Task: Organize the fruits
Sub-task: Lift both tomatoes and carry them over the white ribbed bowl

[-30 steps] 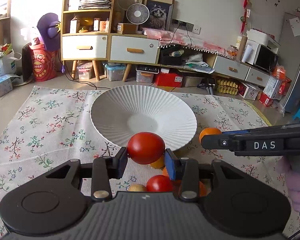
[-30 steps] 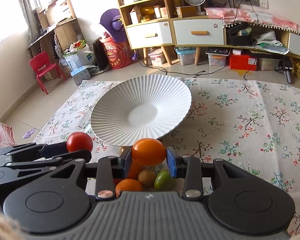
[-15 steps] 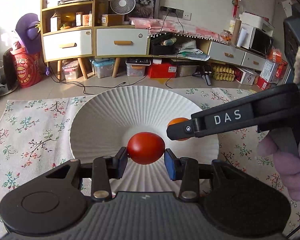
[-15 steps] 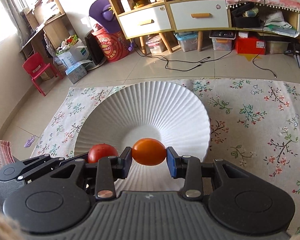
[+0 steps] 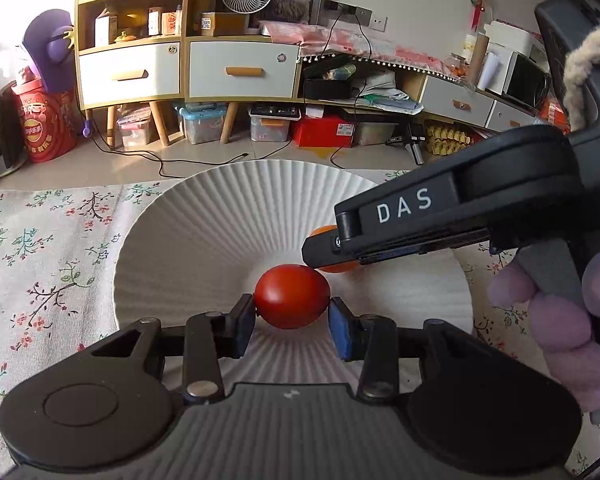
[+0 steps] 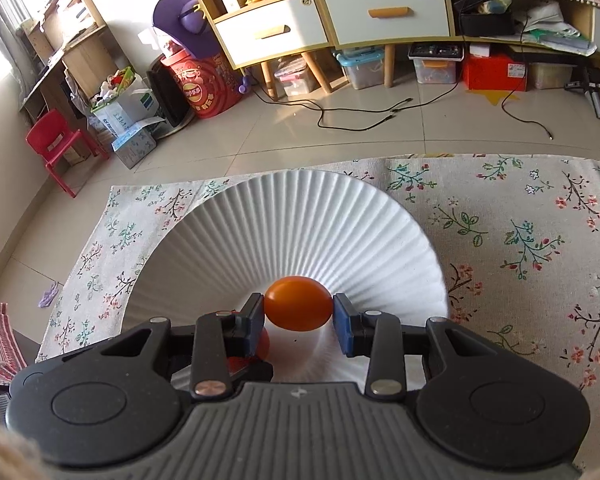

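Fruits were being carried two at a time to the white ribbed plate (image 5: 220,216), which lay on a floral cloth (image 5: 48,240) on the floor. In the left wrist view the left gripper (image 5: 291,322) sat at lower centre with its fingers clenched on a red tomato (image 5: 291,296), held low over the smooth centre of the plate. Whether the tomato touched the plate could not be told. The right gripper (image 6: 299,320), low in the middle of its own view, grasped an orange fruit (image 6: 299,303) between blue pads (image 6: 342,330), also over the plate's centre. From the left camera that gripper reached in from the right edge, and only a sliver of the orange fruit showed past its black finger, just beside the tomato. In the right view a slice of red peeked out behind the left-hand finger, lower left of centre.

The step in hand looked like placing: both fruits were over the dish and neither was released. The next move would call for setting each one down into the shallow well, then parting the fingers gently. Round fruit on a sloped ribbed surface would likely roll. The grippers were close together, so drawing one back before the other would help avoid a knock.
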`<state>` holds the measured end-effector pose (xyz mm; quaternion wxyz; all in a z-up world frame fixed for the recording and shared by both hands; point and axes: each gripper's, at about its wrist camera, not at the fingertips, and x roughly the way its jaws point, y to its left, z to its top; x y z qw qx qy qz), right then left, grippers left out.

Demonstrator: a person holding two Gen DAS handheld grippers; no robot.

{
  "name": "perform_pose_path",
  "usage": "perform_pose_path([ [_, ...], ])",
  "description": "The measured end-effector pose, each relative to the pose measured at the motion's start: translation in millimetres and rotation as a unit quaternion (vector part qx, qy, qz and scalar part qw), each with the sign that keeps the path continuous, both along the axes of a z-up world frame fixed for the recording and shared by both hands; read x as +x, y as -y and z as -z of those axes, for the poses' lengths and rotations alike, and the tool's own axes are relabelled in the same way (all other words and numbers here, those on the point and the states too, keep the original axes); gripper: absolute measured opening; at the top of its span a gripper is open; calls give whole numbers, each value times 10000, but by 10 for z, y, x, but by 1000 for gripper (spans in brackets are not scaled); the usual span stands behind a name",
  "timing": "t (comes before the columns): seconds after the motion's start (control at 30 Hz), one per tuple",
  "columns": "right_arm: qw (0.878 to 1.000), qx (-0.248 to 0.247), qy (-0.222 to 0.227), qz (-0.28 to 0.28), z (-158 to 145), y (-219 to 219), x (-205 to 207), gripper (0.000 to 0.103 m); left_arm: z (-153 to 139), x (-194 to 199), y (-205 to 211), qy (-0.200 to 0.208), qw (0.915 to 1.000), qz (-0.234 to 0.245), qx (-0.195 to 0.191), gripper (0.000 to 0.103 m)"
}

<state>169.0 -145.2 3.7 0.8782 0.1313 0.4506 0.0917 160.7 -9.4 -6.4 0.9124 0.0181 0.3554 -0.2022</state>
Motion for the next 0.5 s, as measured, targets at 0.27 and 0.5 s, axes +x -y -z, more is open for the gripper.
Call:
perform_pose_path([
  [0.27, 10000, 35, -13, 15, 2, 16, 48, 35, -15, 29, 3, -7, 10000, 21, -2, 35],
  [0.5, 10000, -17, 10, -88, -26, -16, 23, 46, -38, 18, 14, 22, 10000, 41, 7, 49],
])
